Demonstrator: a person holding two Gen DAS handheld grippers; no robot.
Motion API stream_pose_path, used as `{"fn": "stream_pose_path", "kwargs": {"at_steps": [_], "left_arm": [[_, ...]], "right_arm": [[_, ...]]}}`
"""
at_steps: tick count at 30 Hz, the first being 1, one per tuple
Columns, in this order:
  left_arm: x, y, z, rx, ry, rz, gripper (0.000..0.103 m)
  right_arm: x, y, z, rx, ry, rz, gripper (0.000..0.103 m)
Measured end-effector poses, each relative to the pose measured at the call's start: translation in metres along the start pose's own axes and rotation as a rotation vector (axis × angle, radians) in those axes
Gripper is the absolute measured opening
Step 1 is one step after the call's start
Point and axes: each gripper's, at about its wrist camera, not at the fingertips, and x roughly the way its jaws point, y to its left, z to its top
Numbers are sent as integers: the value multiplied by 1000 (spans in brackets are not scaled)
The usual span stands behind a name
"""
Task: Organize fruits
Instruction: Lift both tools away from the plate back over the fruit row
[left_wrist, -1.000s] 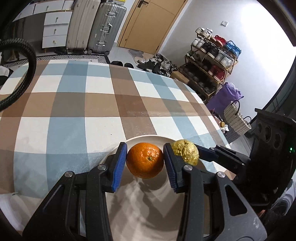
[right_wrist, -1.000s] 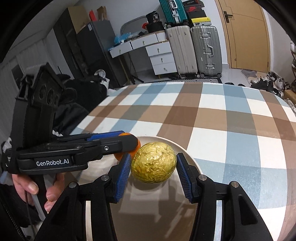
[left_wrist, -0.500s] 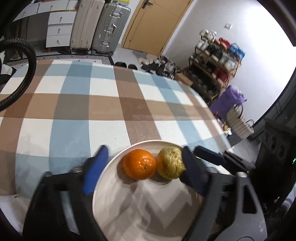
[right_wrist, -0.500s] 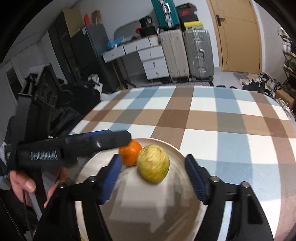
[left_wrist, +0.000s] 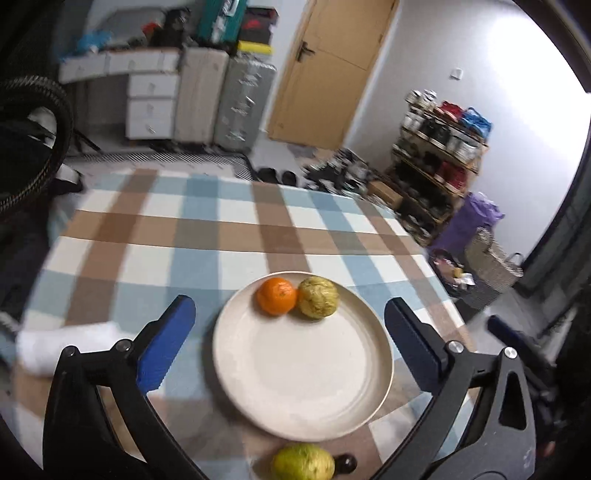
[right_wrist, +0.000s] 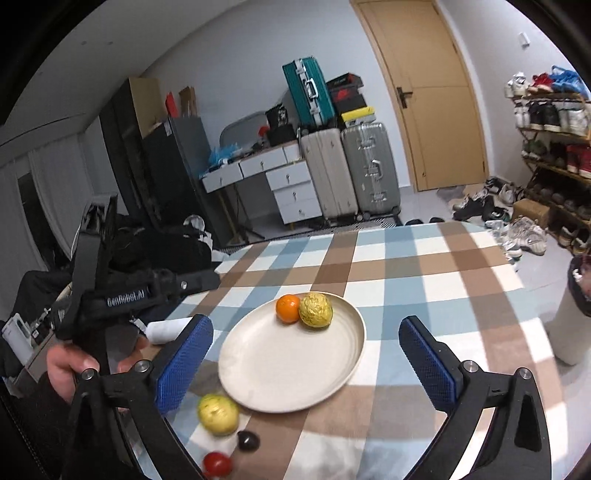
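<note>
Both hand-held grippers are hanging above the near edge of the plate (left_wrist: 258, 387) with their blue pads spread wide and nothing between them: the left hand-held gripper (left_wrist: 290, 334) is showing the plate in the gap between its fingers, and the right hand-held gripper (right_wrist: 306, 356) is doing the same from the other side. An orange (left_wrist: 277, 296) is sitting on the plate's far side, touching a golden, foil-looking ball (left_wrist: 318, 297) just to its right. A yellow-green fruit (right_wrist: 218, 414) is lying on the checked worktop (right_wrist: 424, 273) just off the plate's near rim, with a small dark fruit (right_wrist: 248, 440) and a red one (right_wrist: 217, 463) a little nearer still. A person's hand (right_wrist: 74, 365) is gripping the left tool's handle, off the plate's left side.
</note>
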Motion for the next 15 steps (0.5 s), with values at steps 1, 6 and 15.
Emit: {"fn": "stream_pose_path", "kwargs": {"at_steps": [1,6,15], "left_arm": [[-9,-3,-4,14,-1,7,102],[-56,-24,-25,53,-29,46,102],[-119,-54,-58,136,-85,234,102]], "right_arm": [[-8,3,-1,2,-4,-1,103],[-41,20,-9,-25,-34,-9,103],[-85,51,-34,-83,-94,-27,103]]}}
